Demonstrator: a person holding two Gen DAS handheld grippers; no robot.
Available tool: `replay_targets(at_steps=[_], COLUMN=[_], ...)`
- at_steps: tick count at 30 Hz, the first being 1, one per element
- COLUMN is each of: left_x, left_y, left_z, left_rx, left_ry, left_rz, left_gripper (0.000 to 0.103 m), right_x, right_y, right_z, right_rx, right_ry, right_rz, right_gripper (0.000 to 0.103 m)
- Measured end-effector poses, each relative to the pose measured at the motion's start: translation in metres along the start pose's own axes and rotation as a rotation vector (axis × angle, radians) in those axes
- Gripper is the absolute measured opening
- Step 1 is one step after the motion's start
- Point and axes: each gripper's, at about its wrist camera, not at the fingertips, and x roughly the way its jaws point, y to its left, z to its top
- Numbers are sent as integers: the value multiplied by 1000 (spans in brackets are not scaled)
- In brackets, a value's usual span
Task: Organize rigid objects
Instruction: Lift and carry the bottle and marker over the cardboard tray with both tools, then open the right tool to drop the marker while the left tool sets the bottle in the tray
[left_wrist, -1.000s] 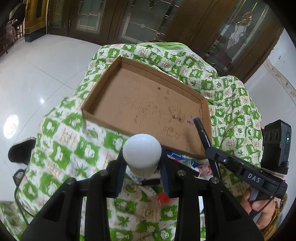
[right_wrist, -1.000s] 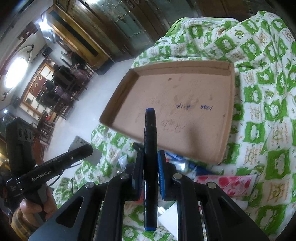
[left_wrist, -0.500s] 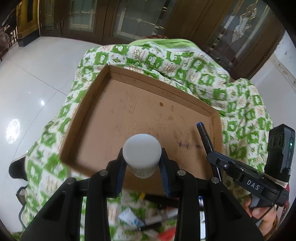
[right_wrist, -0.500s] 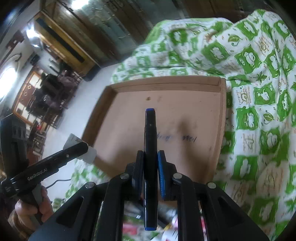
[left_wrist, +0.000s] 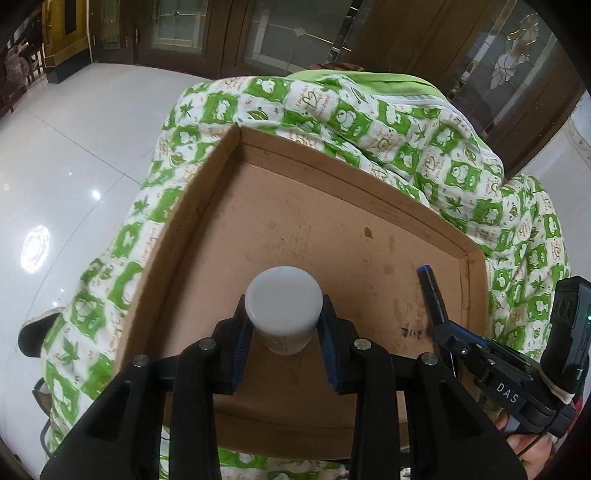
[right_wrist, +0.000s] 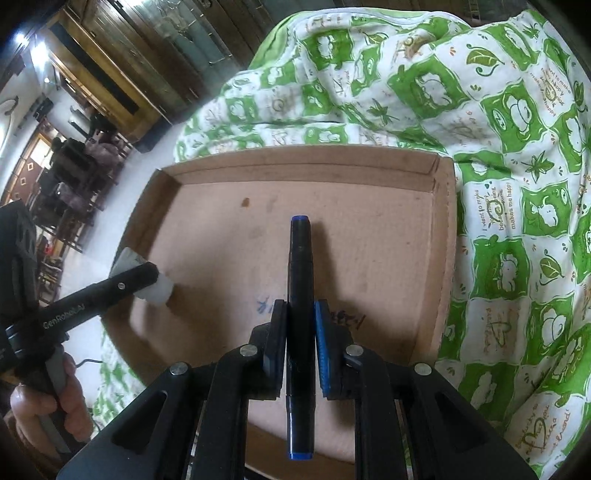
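A shallow cardboard tray lies on a green-and-white blanket. My left gripper is shut on a small white-capped jar and holds it over the tray's near middle. My right gripper is shut on a black marker with blue ends, held over the tray pointing toward its far wall. The right gripper and marker show at the right in the left wrist view. The left gripper with the jar shows at the left in the right wrist view.
The blanket is rumpled and rises behind and to the right of the tray. A glossy white tiled floor lies to the left. Dark wooden doors and cabinets stand behind.
Both grippers have moved forward from the blanket's near clutter to over the tray, each still holding its object. The tray now fills the view.
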Motion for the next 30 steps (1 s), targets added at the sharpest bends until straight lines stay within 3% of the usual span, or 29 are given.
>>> replay_targets(at_steps=[8,13,15,16,17,19,27,30], left_x=[-4,-4,-7,-10,-13,-22,-65,-83], left_y=[6,16,18,20,20,21,25,27], left_z=[-2,-9,-12,-13,-14,-17,-48,-77], left_rx=[2,-52,-64,-70,-74,-84,-105,-97], left_ry=[-25,-15,-25,-30,-35,-52,-129,-153], left_rz=[36,29,27,27,25,14,-18,-30], left_gripper=[32,47,51,54,55,55,57,60], right_x=[5,3,0,0,-2,-6,-38,-60], right_y=[2,4,3,4,4,2,0,9], right_z=[0,-1,-2,-2,-2,-3,-17,-32], right_rx=[-33,-49,-44,-43,-43,-32,14,-20], right_ry=[-15,-35,-45,-51,-58,-80,-106,-135], right_rz=[-46,-61,-51,-48,-50,-61,29,57], right_gripper=[13,15,19,26,41,54,55,65])
